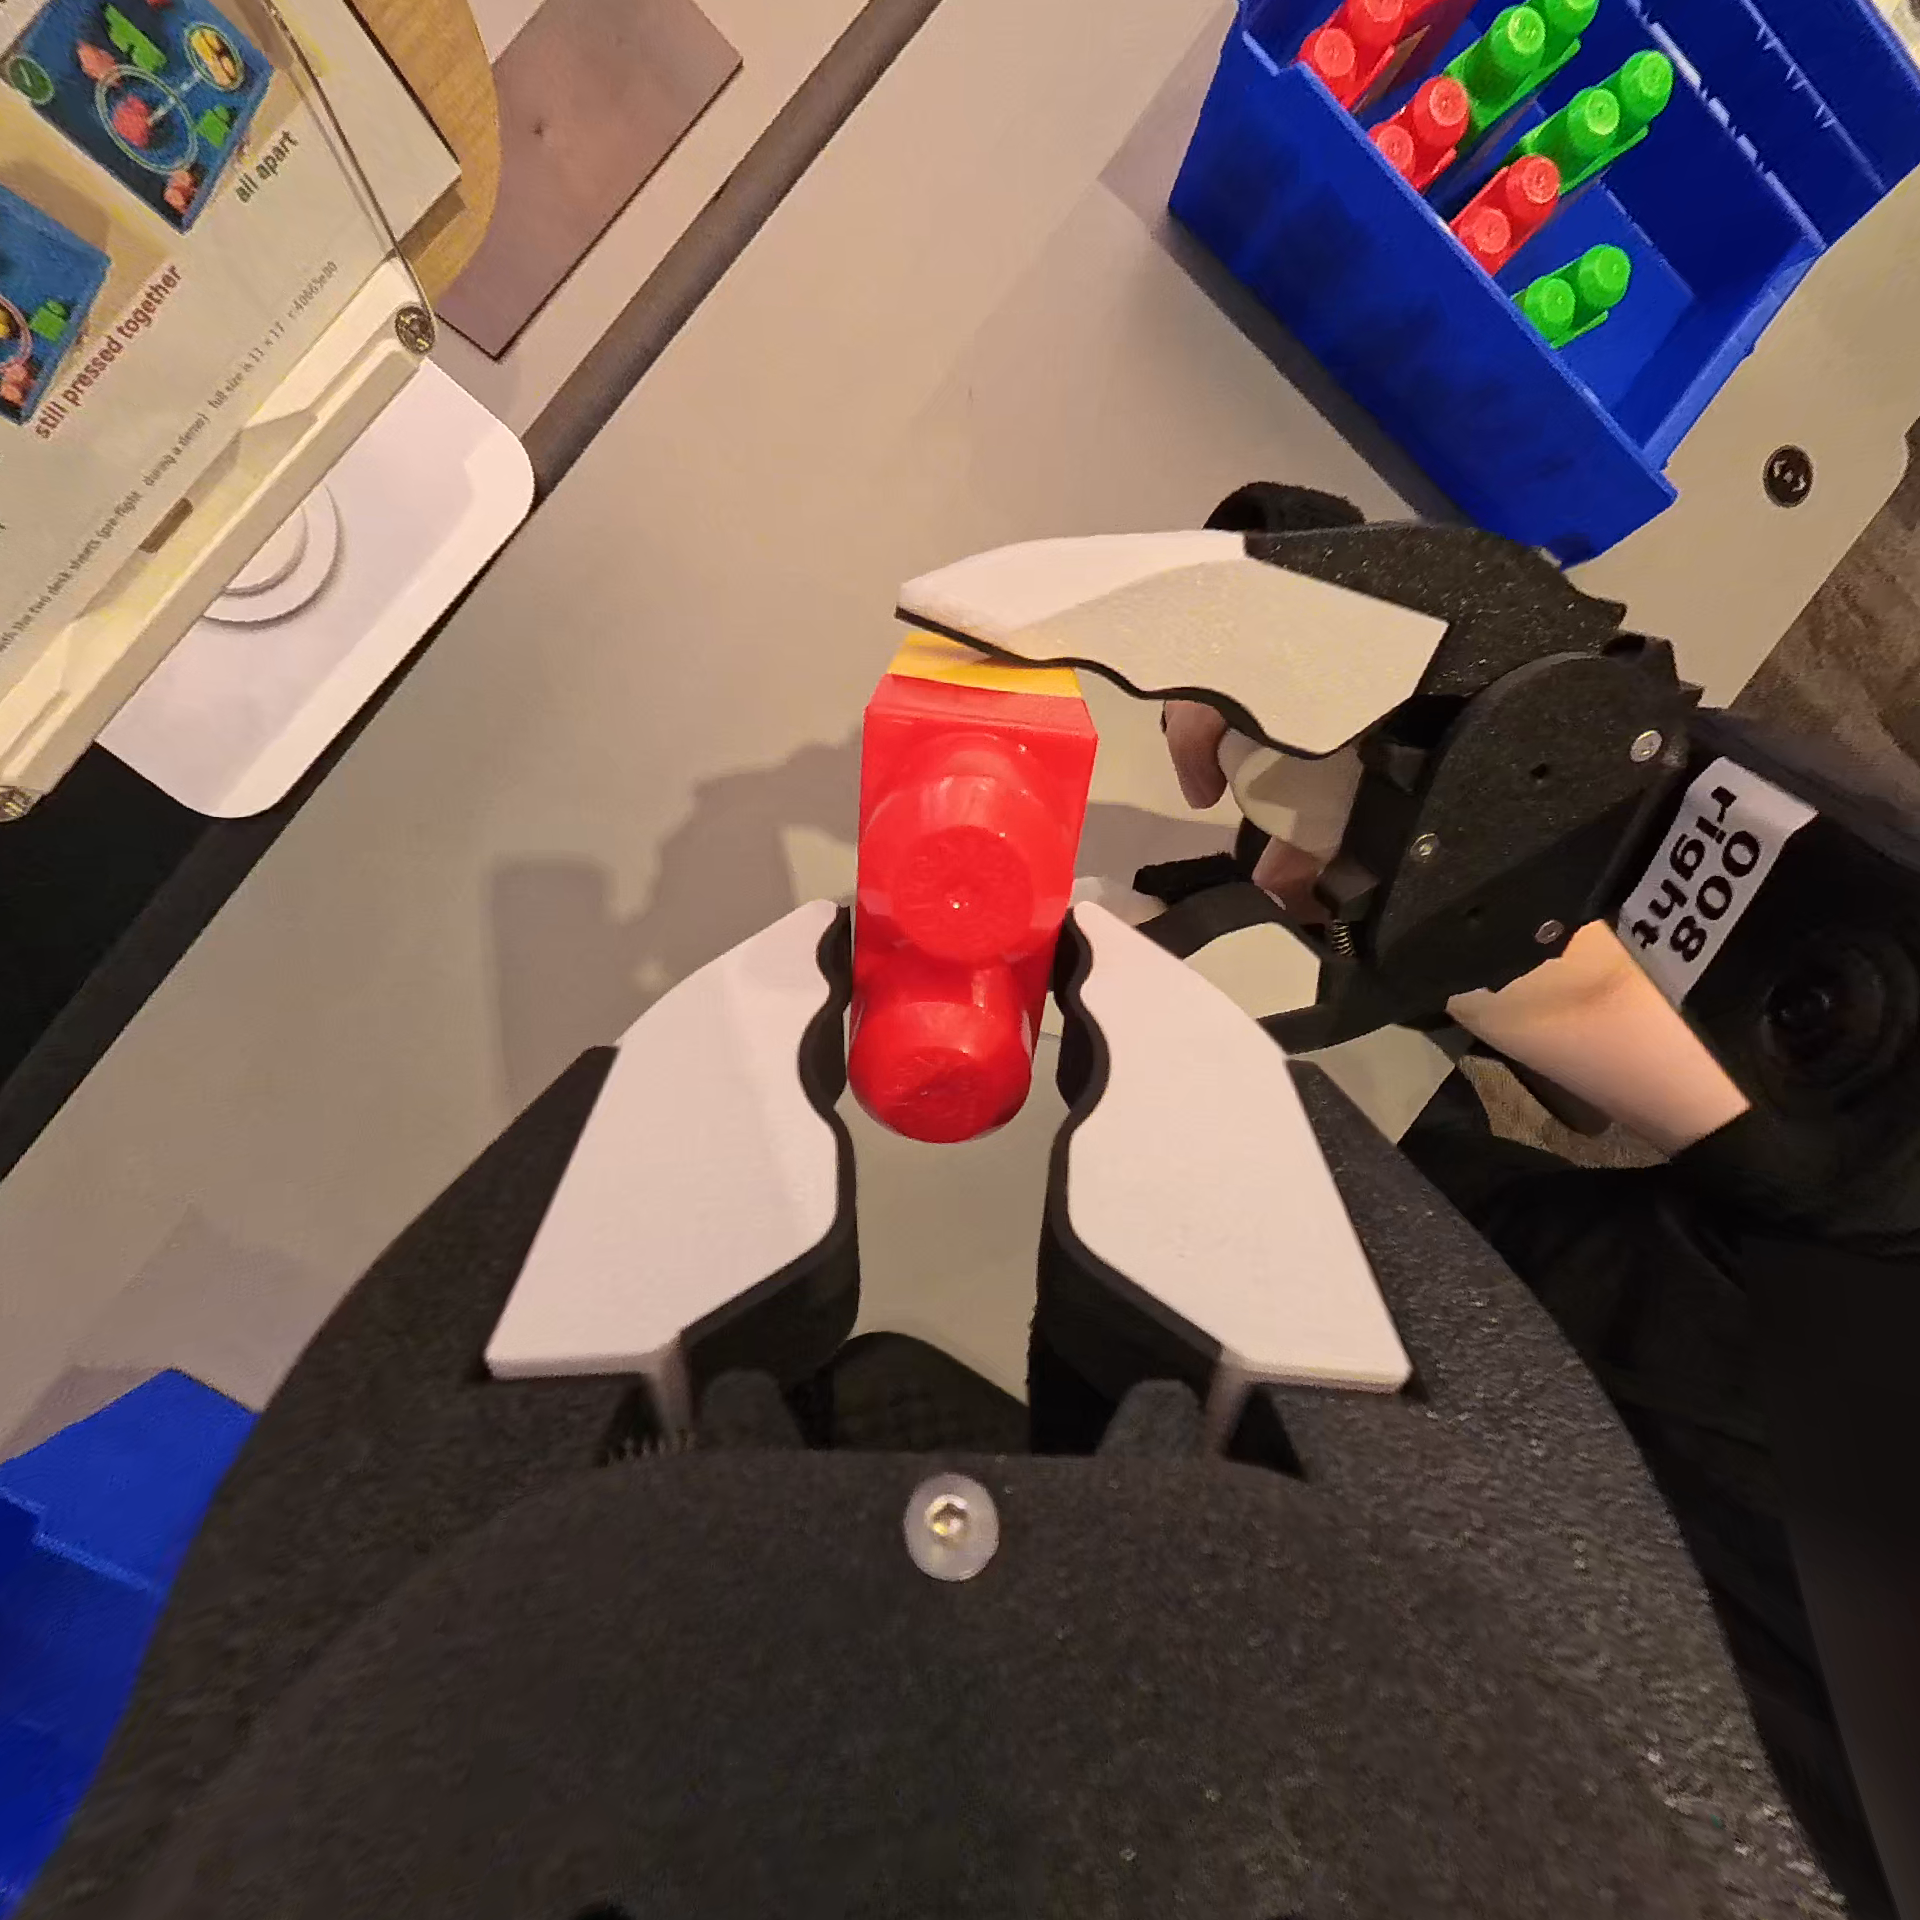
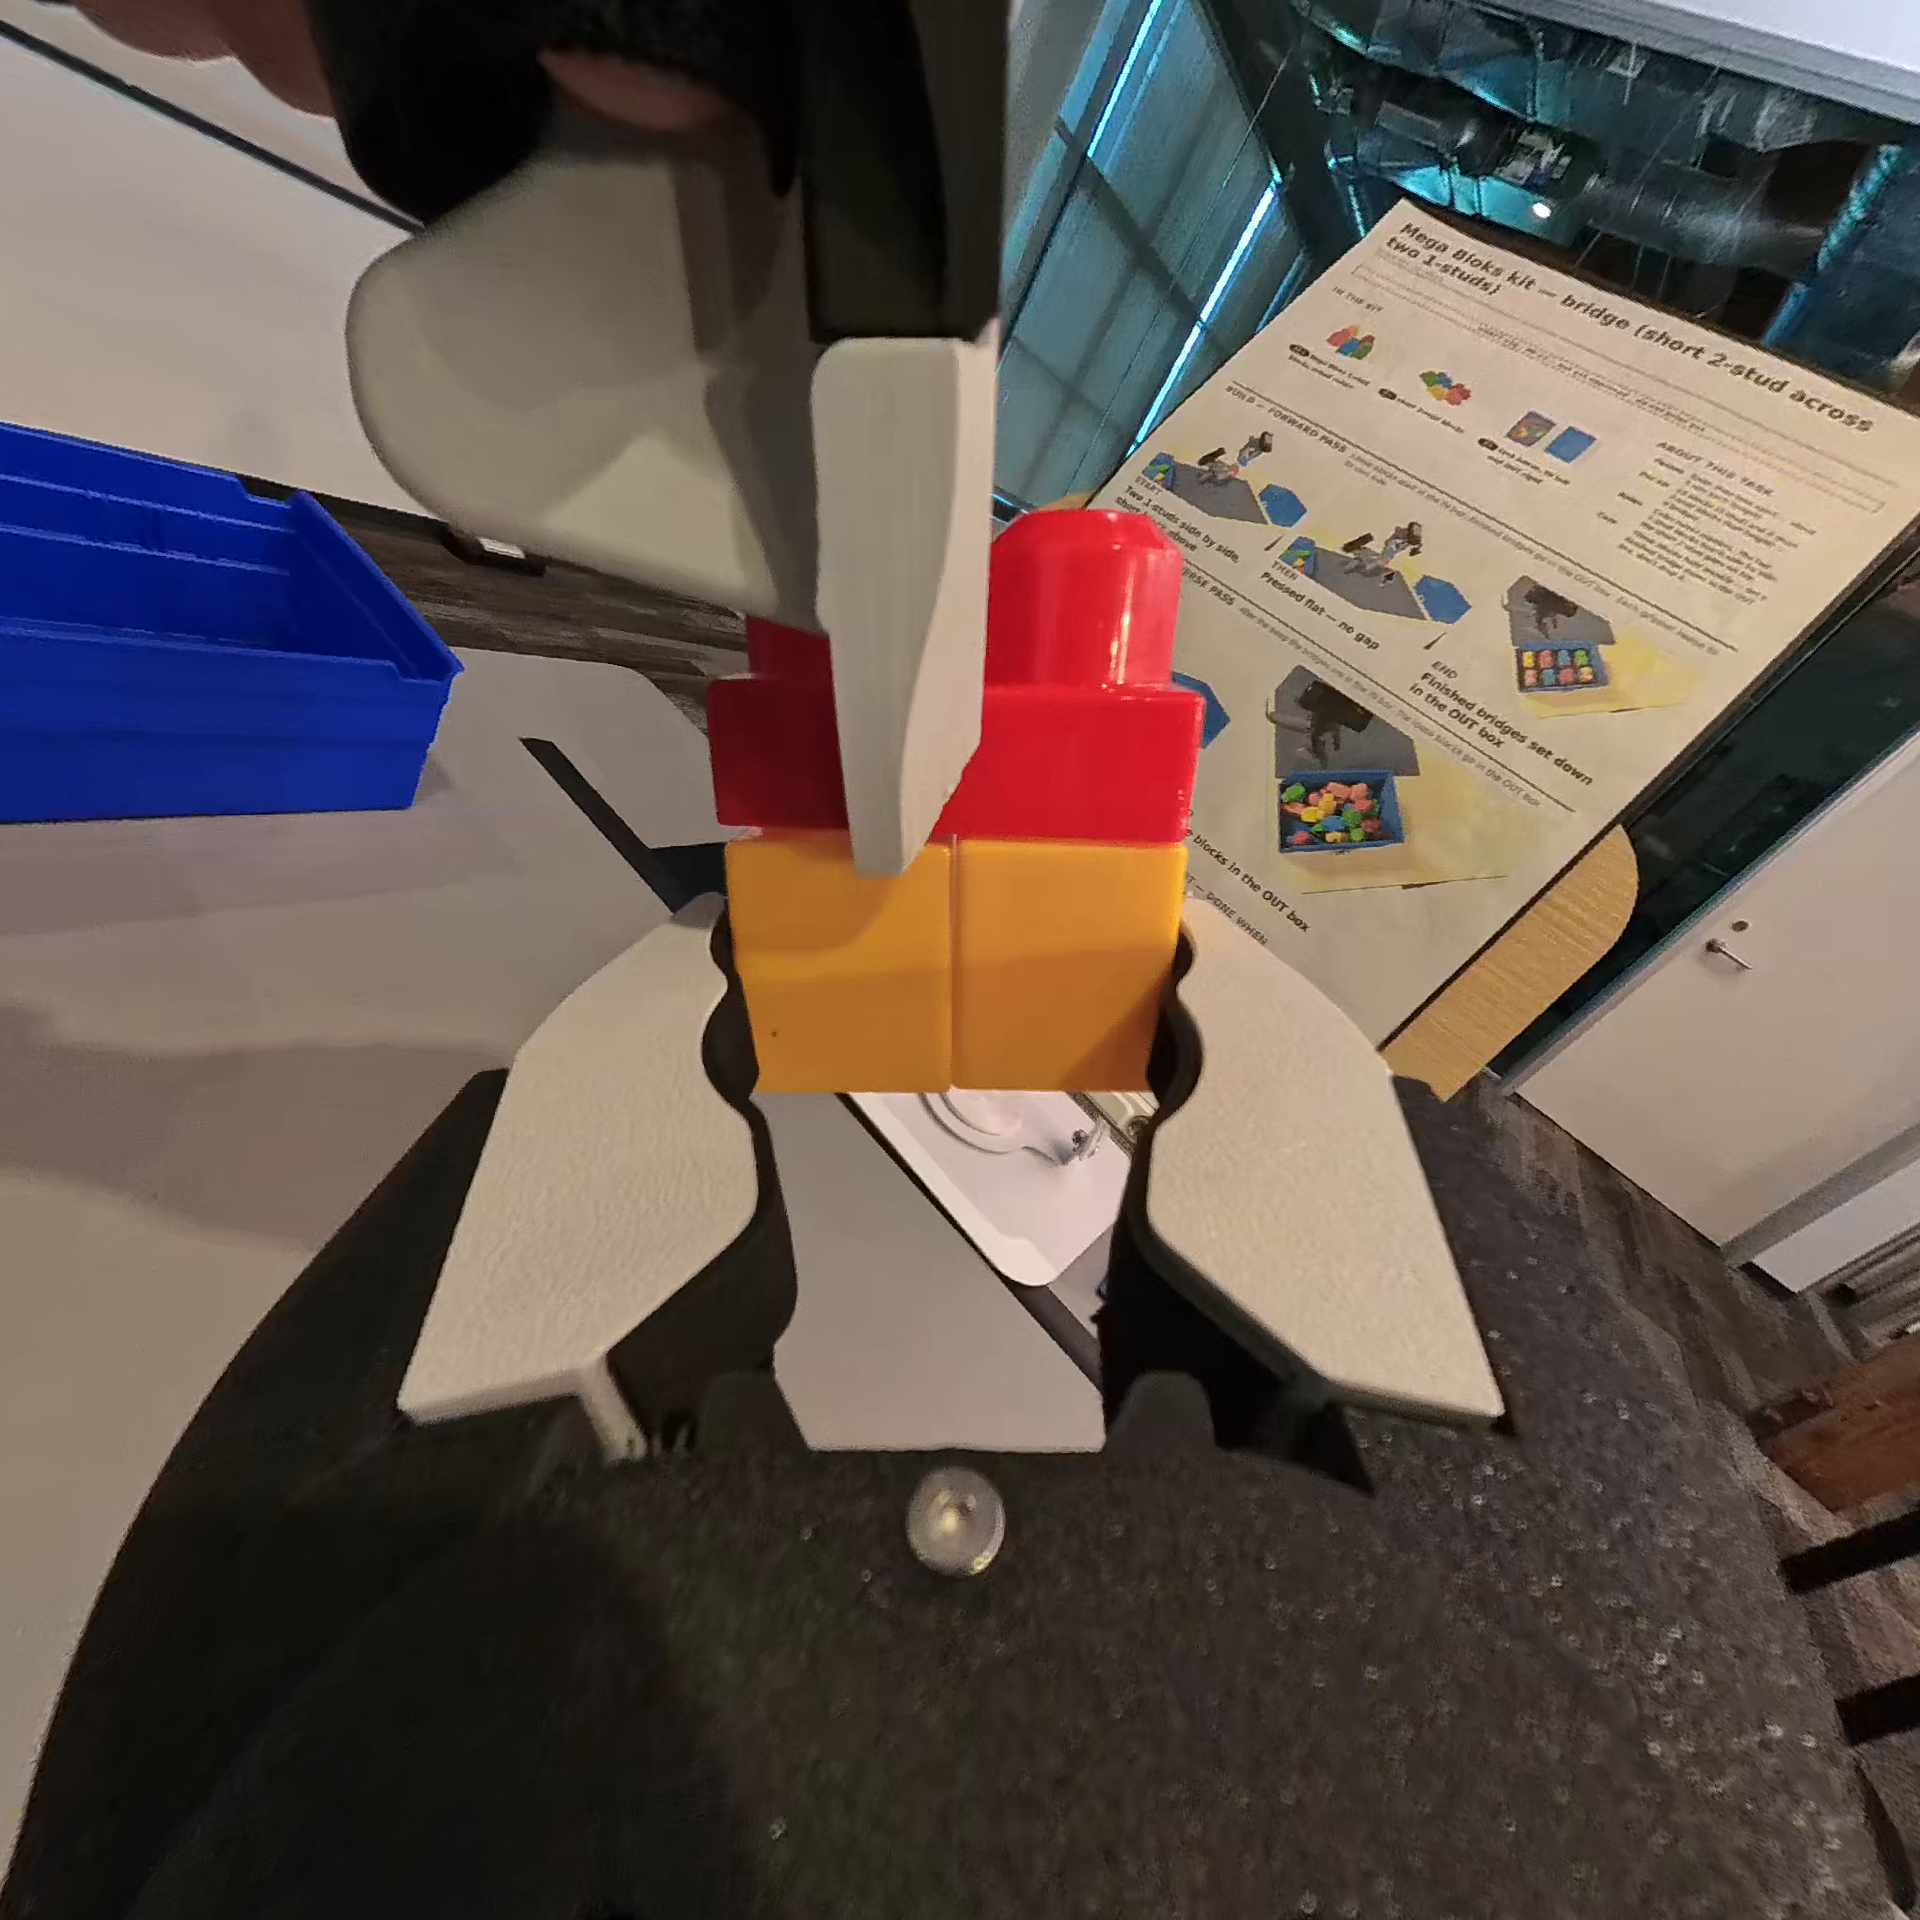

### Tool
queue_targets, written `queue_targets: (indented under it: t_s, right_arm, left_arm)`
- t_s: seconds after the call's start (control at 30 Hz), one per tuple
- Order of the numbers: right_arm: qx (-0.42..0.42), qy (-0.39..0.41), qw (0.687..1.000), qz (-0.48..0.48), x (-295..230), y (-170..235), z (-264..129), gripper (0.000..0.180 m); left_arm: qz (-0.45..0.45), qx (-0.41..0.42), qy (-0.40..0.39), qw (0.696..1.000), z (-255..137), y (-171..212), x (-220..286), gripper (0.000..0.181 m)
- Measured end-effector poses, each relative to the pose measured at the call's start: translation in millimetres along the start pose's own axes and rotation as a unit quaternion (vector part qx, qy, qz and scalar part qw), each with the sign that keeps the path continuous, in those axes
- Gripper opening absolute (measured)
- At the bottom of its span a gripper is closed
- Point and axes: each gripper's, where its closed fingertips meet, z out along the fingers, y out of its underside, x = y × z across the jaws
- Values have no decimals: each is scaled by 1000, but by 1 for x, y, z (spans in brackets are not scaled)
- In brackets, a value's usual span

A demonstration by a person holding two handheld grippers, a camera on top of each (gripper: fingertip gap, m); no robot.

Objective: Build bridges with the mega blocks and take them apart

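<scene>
Left gripper [image 1: 956, 997] clamps the red block [image 1: 971, 831] from above; right gripper [image 2: 951, 997] pinches the yellow blocks [image 2: 951, 966] beneath it, braced for splitting.

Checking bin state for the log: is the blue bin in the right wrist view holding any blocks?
No. The blue bin shows only bare blue dividers and floor, with no blocks in its visible part.

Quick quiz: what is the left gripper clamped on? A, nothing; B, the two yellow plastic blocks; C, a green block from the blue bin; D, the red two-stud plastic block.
D: the left gripper has its jaws pressed on the sides of the red two-stud plastic block, while the right gripper holds the two yellow plastic blocks beneath it.
</scene>
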Motion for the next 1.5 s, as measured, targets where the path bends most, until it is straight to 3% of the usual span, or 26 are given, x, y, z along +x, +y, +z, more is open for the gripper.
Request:
queue_targets:
  t_s: [0.27, 0.47, 1.0, 1.5]
  right_arm:
    - [-6, -2, 1000, 10, 2, 1, -1, 75]
    - [-7, -20, 999, 35, 1, 2, -1, 75]
    - [-36, -33, 997, 55, -2, 14, 2, 74]
    - [21, -34, 999, 32, -4, -1, -4, 74]
  left_arm:
    - [-62, 41, 65, 995, -5, -5, 8, 48]
    - [-19, 34, 27, 999, -2, 7, 0, 36]
    - [-47, 40, 39, 997, 9, 8, -4, 36]
    - [-63, 49, 113, 990, 2, 12, 4, 36]
